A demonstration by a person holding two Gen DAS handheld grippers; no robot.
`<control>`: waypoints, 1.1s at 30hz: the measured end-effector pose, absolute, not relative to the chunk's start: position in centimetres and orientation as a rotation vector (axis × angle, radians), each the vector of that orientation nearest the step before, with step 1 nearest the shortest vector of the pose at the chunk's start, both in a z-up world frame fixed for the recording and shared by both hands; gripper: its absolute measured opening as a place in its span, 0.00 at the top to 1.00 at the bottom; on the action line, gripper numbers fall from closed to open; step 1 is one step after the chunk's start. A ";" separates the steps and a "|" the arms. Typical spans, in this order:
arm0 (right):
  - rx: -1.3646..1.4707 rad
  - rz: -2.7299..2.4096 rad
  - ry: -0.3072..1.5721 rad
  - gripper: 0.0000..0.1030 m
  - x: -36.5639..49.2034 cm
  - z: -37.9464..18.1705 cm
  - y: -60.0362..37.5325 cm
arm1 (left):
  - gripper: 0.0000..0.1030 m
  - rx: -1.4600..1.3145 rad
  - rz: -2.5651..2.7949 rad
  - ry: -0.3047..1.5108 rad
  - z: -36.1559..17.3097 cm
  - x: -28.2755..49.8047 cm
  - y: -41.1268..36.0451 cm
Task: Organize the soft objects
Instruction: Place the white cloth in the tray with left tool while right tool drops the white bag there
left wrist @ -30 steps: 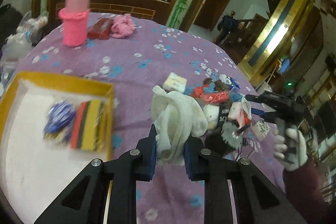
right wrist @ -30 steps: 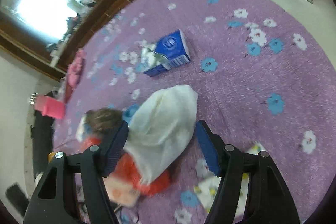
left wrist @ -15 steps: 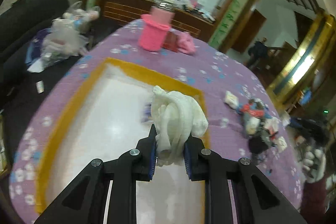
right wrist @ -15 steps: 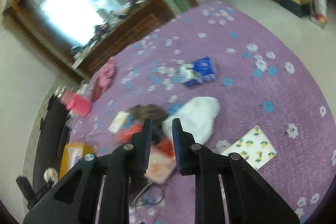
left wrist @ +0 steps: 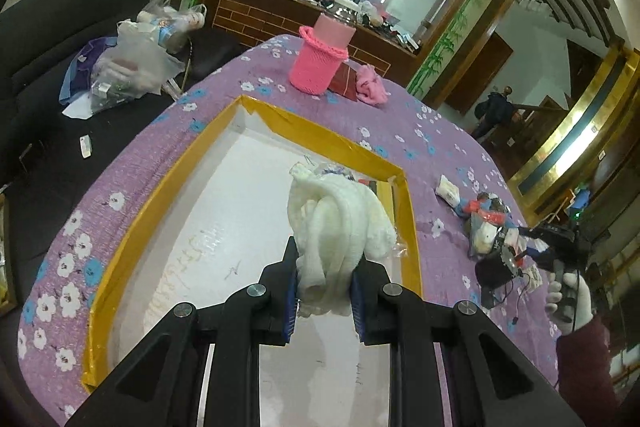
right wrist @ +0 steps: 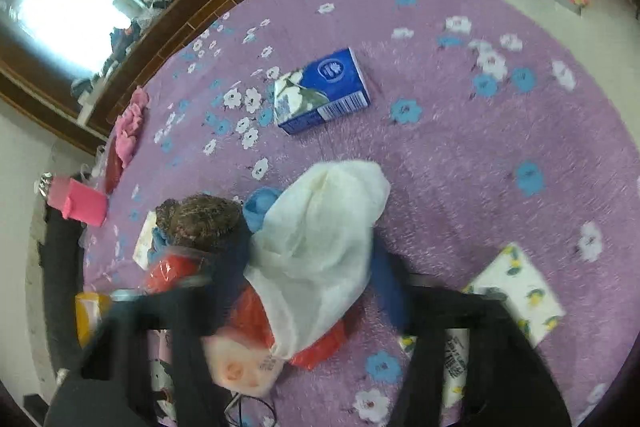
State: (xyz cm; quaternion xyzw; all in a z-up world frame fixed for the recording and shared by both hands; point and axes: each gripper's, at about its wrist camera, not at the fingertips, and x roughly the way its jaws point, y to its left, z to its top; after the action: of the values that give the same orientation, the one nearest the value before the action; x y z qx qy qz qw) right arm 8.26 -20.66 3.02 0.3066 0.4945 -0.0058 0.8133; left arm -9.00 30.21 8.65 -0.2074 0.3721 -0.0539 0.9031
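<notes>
My left gripper (left wrist: pixel 325 291) is shut on a rolled white towel (left wrist: pixel 340 223), held over the white floor of the yellow-rimmed tray (left wrist: pixel 320 131). The towel hides most of the small packets in the tray's far corner. In the right wrist view my right gripper (right wrist: pixel 310 271) is blurred and its jaws are opening, one on each side of a white cloth bag (right wrist: pixel 320 239) that lies on a heap of soft things. A brown furry piece (right wrist: pixel 200 223) and red packets (right wrist: pixel 168 271) lie in that heap. The left wrist view shows the right gripper (left wrist: pixel 528 237) in a white-gloved hand at the heap (left wrist: pixel 488 223).
A blue tissue pack (right wrist: pixel 324 91) and a lemon-print pack (right wrist: pixel 516 291) lie on the purple flowered cloth (right wrist: pixel 460 167). At the table's far edge stand a pink knitted holder (left wrist: pixel 320 63), a dark red packet (left wrist: pixel 344 81) and a pink cloth (left wrist: pixel 372 87). Plastic bags (left wrist: pixel 132 67) sit on a dark sofa beyond.
My left gripper carried the white towel from beside the heap to over the tray. The right gripper shut empty and rose, then came back down with its jaws apart around the white bag.
</notes>
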 end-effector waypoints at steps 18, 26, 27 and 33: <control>0.461 0.505 0.923 0.90 4.1 13.6 -3.3 | 0.80 -0.352 -0.088 0.870 8.3 -1.9 30.3; 0.372 0.735 1.080 0.89 6.2 9.7 11.4 | 0.60 -0.304 -0.031 0.941 6.4 6.4 30.6; 0.356 0.746 1.095 0.89 6.5 9.2 12.8 | 0.44 -0.294 -0.008 0.940 6.1 7.1 30.7; 0.311 0.795 1.171 0.89 7.0 6.9 18.1 | 0.28 -0.374 0.002 0.963 4.2 9.6 32.0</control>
State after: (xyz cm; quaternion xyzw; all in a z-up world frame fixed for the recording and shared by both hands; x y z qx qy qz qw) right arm 7.01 18.05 6.90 0.1421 0.5355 0.3637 0.7488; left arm 9.57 32.04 4.20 -0.1788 0.4605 0.0008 0.8695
